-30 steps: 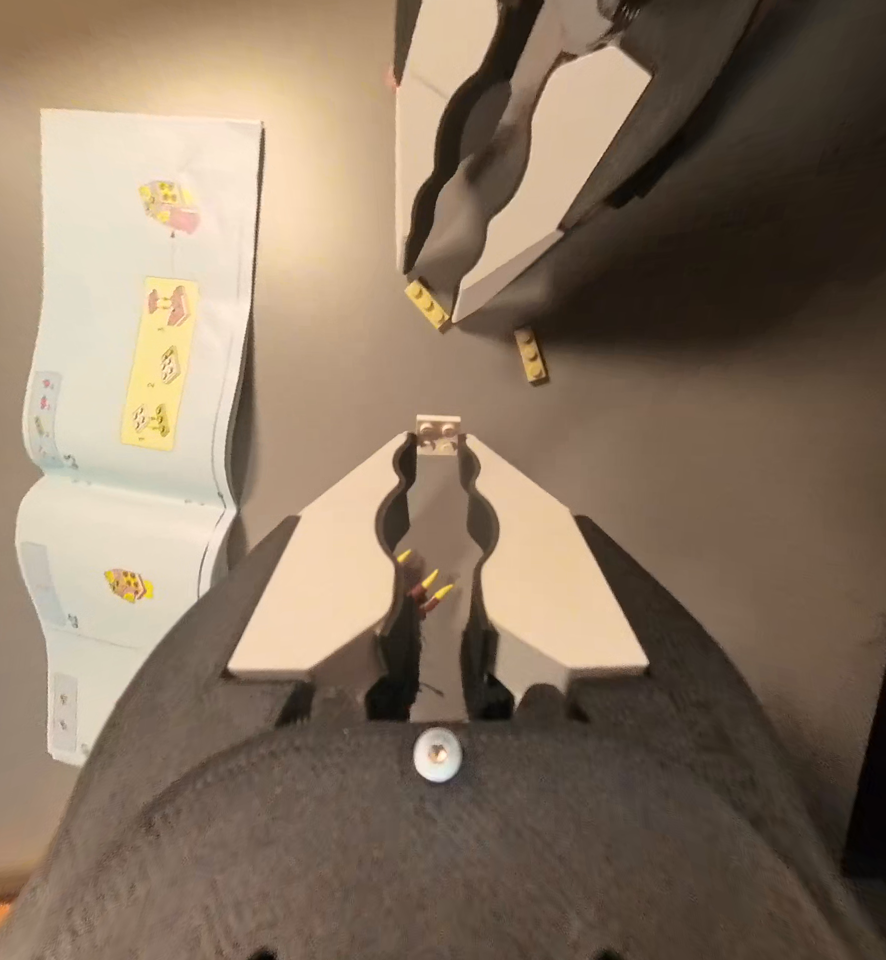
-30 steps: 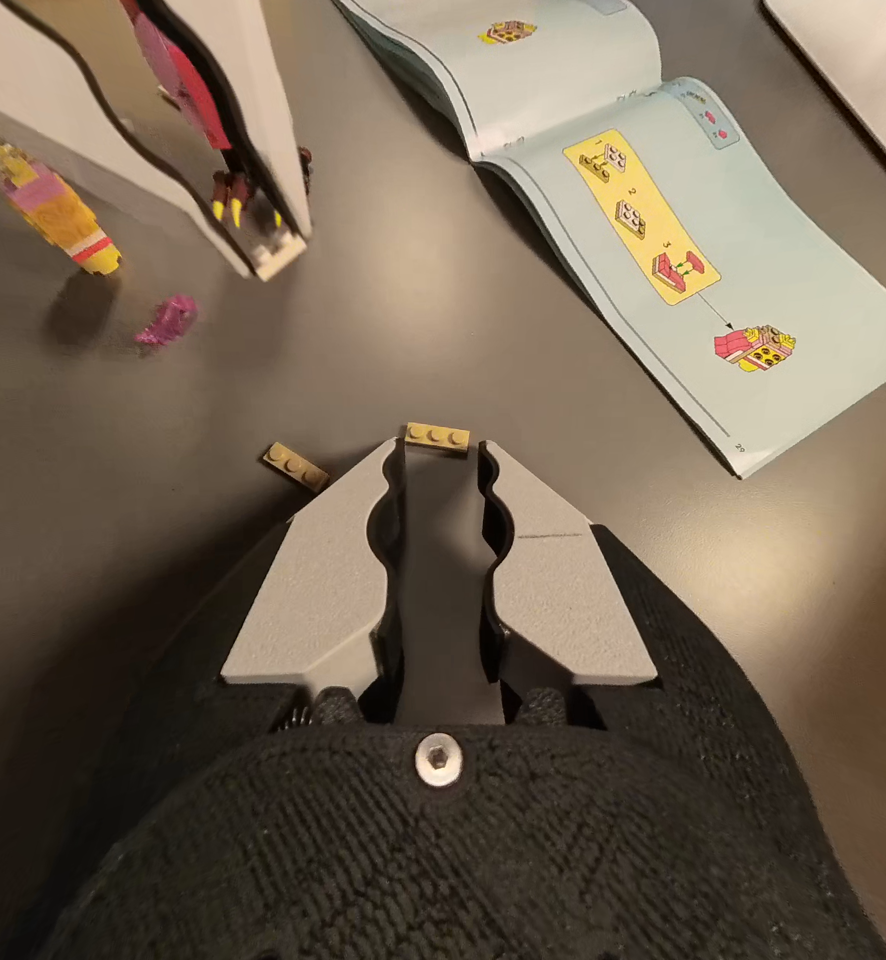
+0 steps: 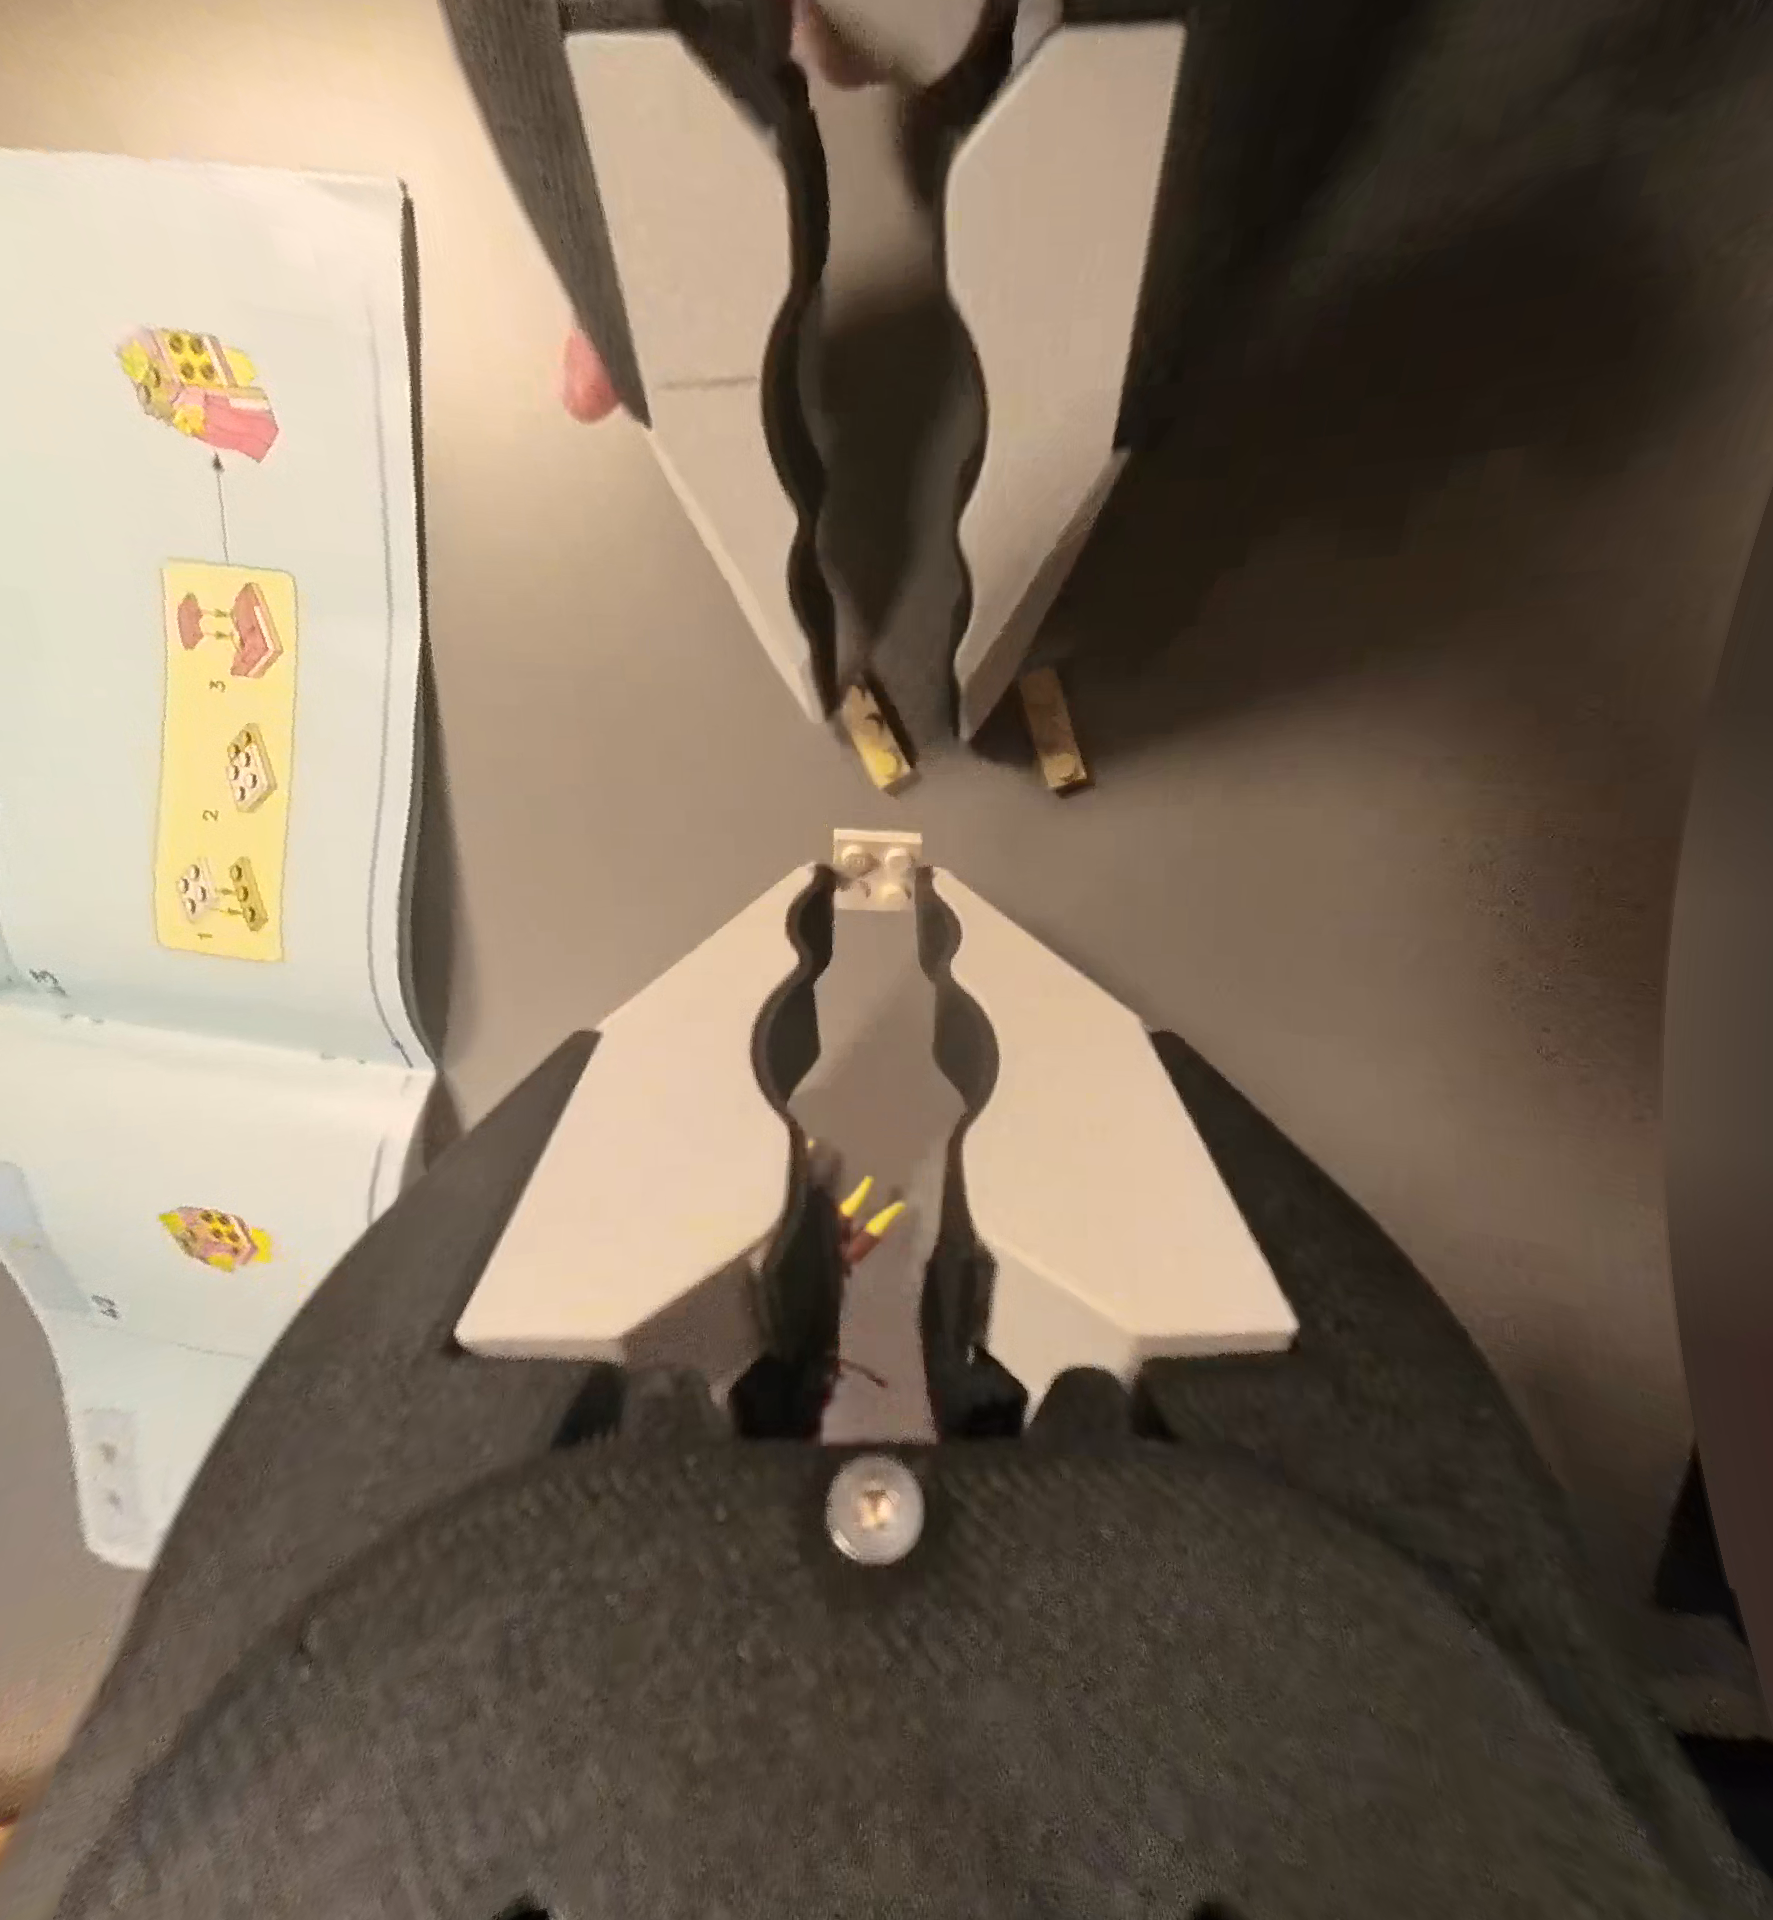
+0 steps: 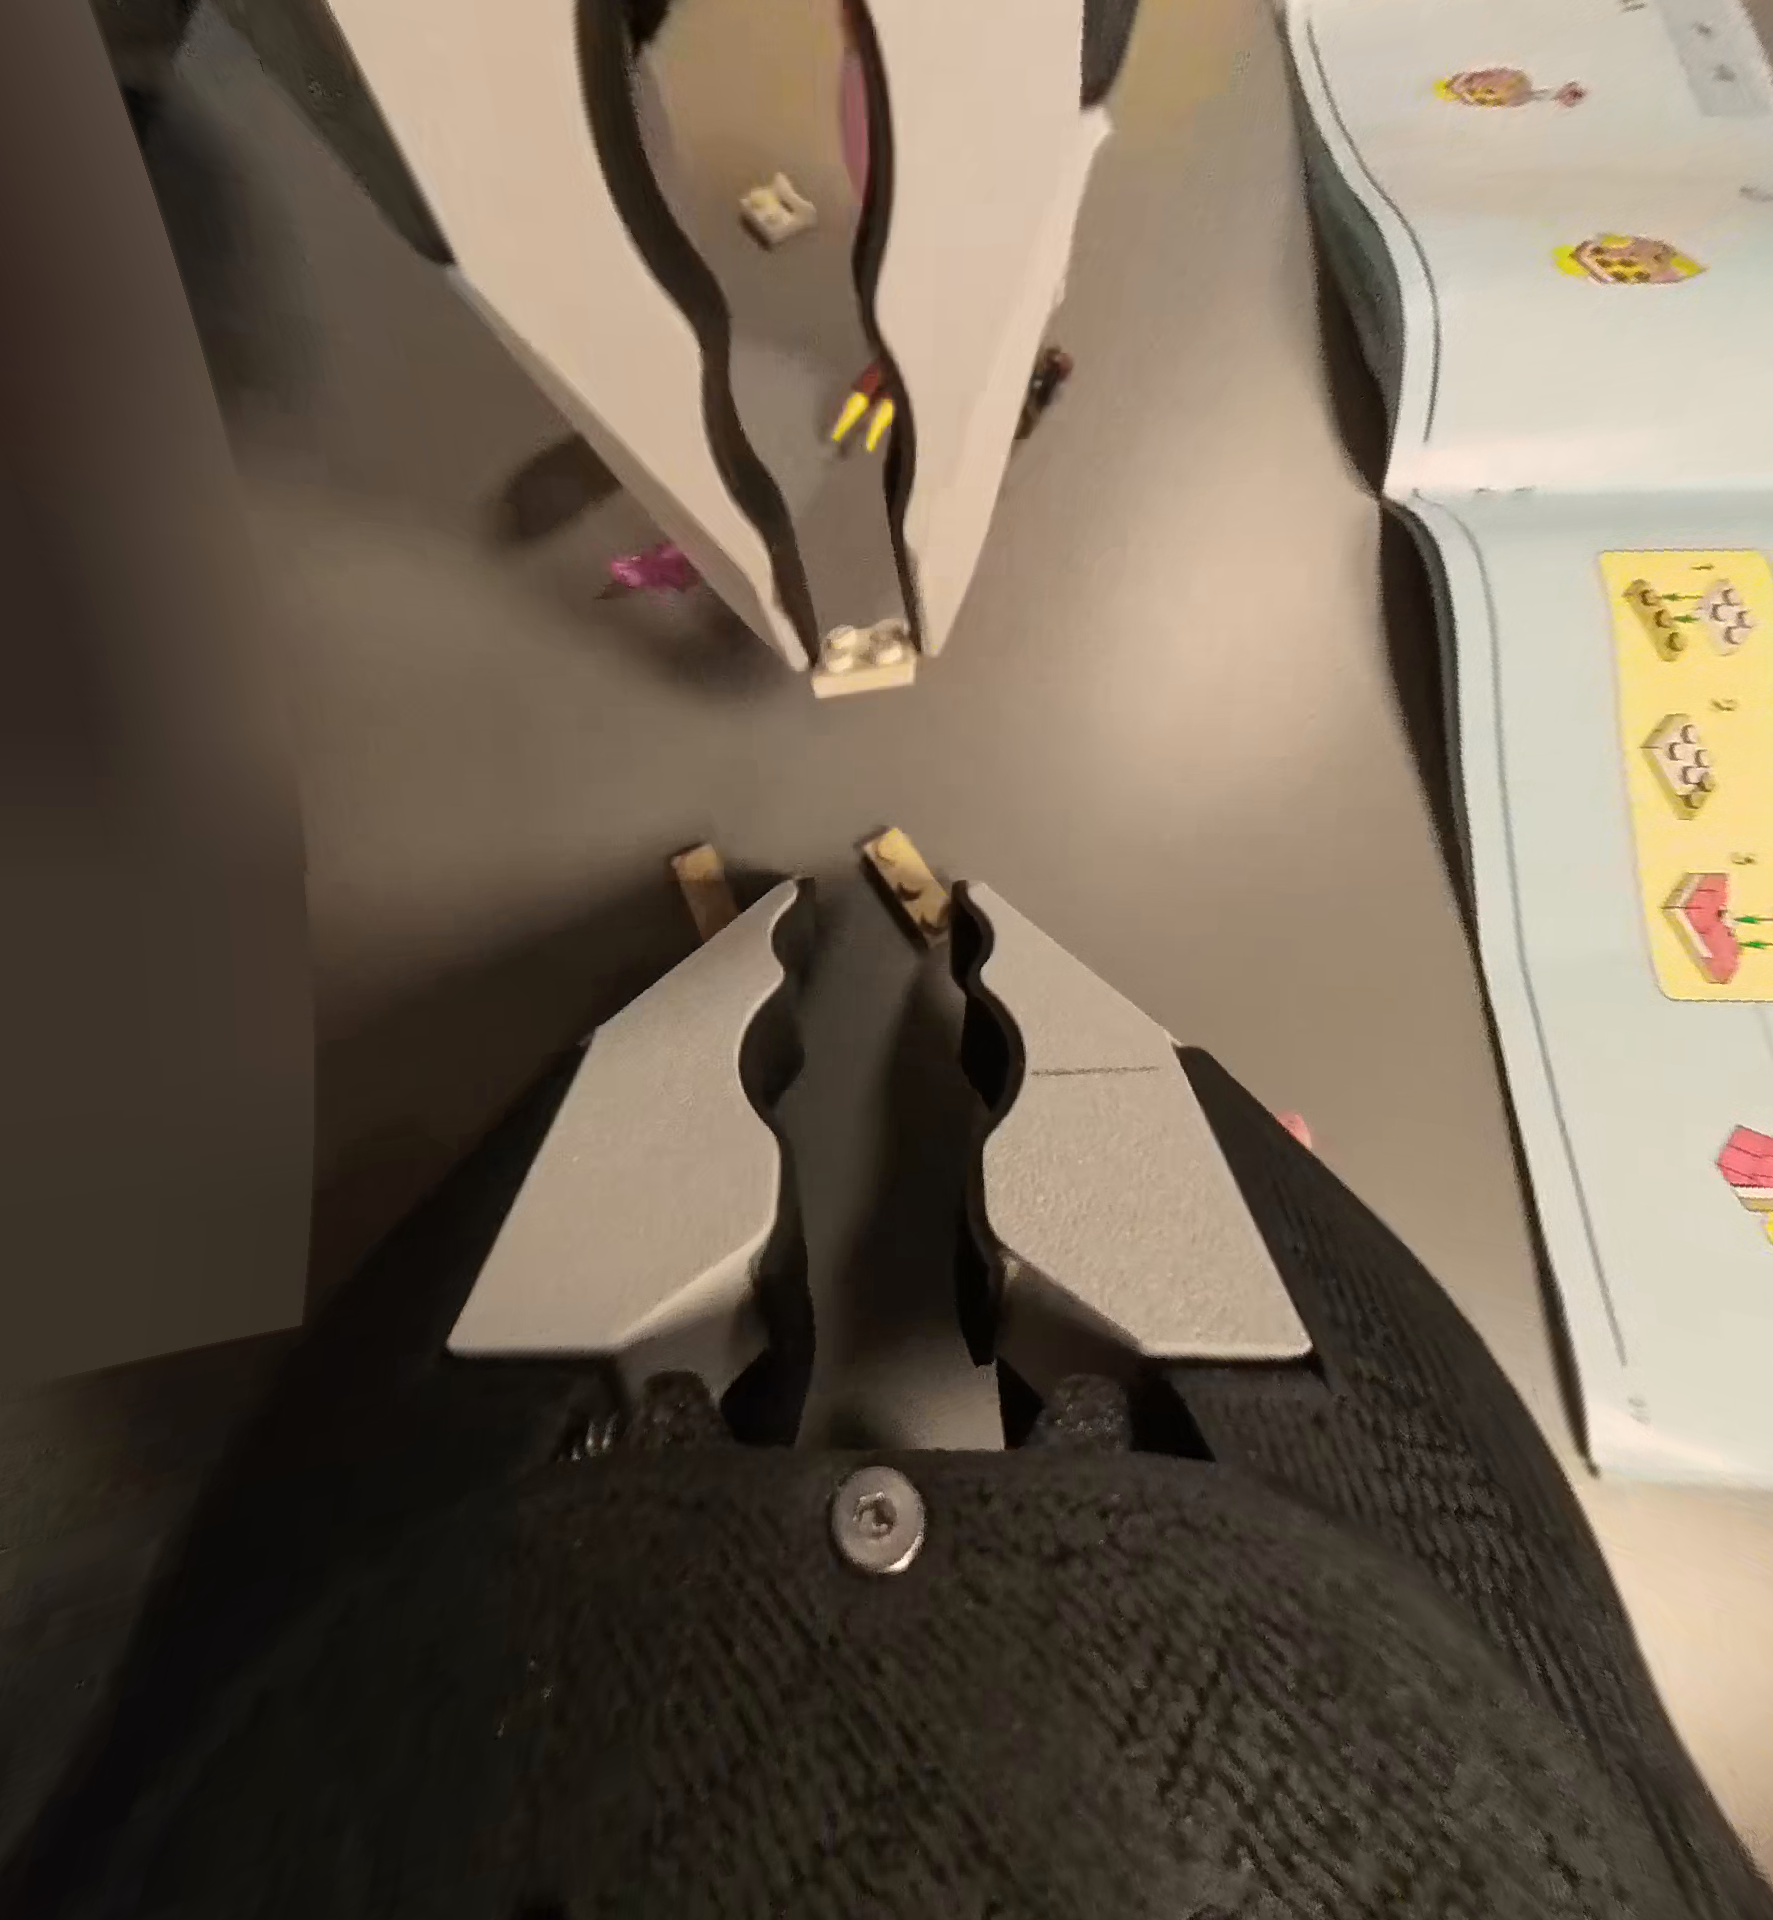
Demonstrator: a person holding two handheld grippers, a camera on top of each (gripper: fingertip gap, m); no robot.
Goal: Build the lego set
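Observation:
My left gripper (image 3: 874,875) is shut on a small white studded plate (image 3: 877,854), pinched at the fingertips just above the dark table (image 3: 1381,935). The right wrist view also shows this plate (image 4: 866,673) between the left pads. My right gripper (image 4: 884,888) faces it tip to tip and is open. A tan narrow plate (image 4: 903,883) lies lengthwise between its jaws, against the right finger (image 4: 975,935) and clear of the other pad. A second tan plate (image 4: 700,883) lies just outside the left finger. Both tan plates (image 3: 877,743) (image 3: 1053,743) show in the left wrist view.
An open pale blue instruction booklet (image 3: 186,623) (image 4: 1640,727) lies beside both grippers. A purple piece (image 4: 648,569), a small white piece (image 4: 776,208) and yellow-tipped pieces (image 4: 861,416) lie under and behind the left gripper. A pink piece (image 3: 586,364) lies beside the right gripper. About 4 cm separates my left fingertips from my right.
Both grippers have swung to face each other tip to tip. The tan plate, crosswise at the right fingertips before, now lies lengthwise against one finger. The left grasp on the white plate is unchanged.

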